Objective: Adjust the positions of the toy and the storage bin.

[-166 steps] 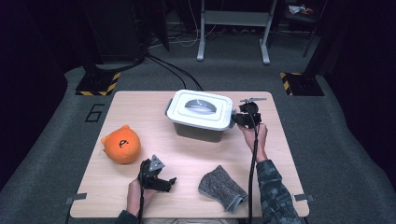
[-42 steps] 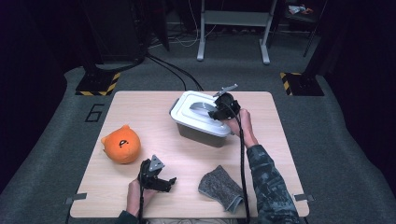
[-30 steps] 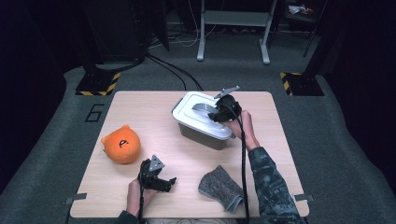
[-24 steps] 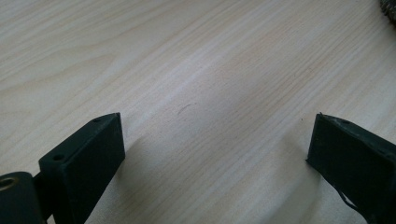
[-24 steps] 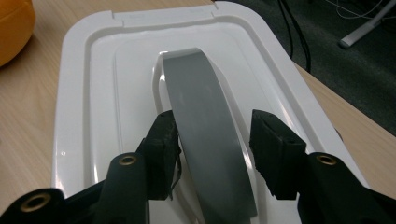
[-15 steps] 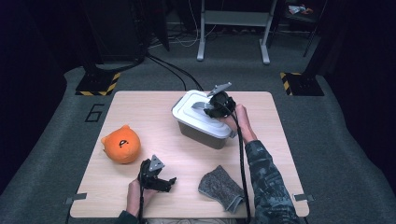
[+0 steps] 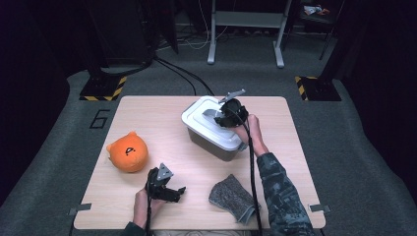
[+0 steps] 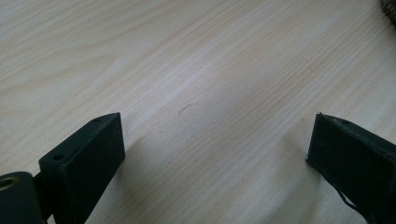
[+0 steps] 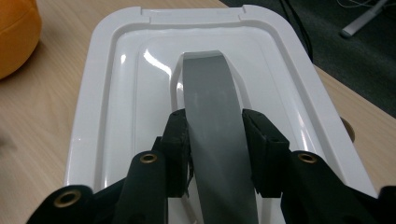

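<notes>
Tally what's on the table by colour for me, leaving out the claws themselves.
Orange: 1, the plush toy
White and grey: 1, the lidded box, its grey handle clamped by the right claw
Grey knit: 1, the cloth
Total: 3 things on the table

A camouflage sleeve (image 7: 281,196) covers the right forearm; black cable (image 7: 252,167) trails from black, brass-screwed grippers.
</notes>
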Action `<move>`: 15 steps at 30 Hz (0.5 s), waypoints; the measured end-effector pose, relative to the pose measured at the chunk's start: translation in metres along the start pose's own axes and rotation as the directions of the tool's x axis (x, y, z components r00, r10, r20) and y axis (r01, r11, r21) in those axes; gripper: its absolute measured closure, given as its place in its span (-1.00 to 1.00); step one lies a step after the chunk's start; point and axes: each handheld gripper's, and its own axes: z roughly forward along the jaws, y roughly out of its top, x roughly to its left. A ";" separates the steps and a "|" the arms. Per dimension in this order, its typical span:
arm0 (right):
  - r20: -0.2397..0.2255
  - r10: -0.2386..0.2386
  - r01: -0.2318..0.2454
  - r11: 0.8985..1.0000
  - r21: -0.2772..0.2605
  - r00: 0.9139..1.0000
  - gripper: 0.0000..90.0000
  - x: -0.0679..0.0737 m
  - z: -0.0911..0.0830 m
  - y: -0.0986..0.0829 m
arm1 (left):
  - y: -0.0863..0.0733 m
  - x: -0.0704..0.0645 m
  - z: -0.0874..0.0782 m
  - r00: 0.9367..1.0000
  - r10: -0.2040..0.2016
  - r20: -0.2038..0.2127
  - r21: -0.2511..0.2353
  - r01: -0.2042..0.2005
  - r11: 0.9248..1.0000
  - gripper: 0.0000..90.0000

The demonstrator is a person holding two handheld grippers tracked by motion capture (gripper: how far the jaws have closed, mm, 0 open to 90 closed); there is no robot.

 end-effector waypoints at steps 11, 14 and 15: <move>0.078 0.103 -0.104 0.994 0.010 0.992 0.42 0.015 -0.005 -0.003 | 0.000 0.000 0.000 1.000 0.003 -0.001 0.004 -0.003 1.000 -0.92; 0.087 0.132 -0.133 0.991 0.004 0.987 0.43 0.019 -0.005 -0.002 | 0.000 0.000 0.000 1.000 0.003 -0.001 0.004 -0.003 1.000 -0.92; 0.086 0.137 -0.138 0.990 0.007 0.987 0.43 0.020 -0.005 -0.002 | 0.000 0.000 0.000 1.000 0.002 -0.001 0.004 -0.002 1.000 -0.92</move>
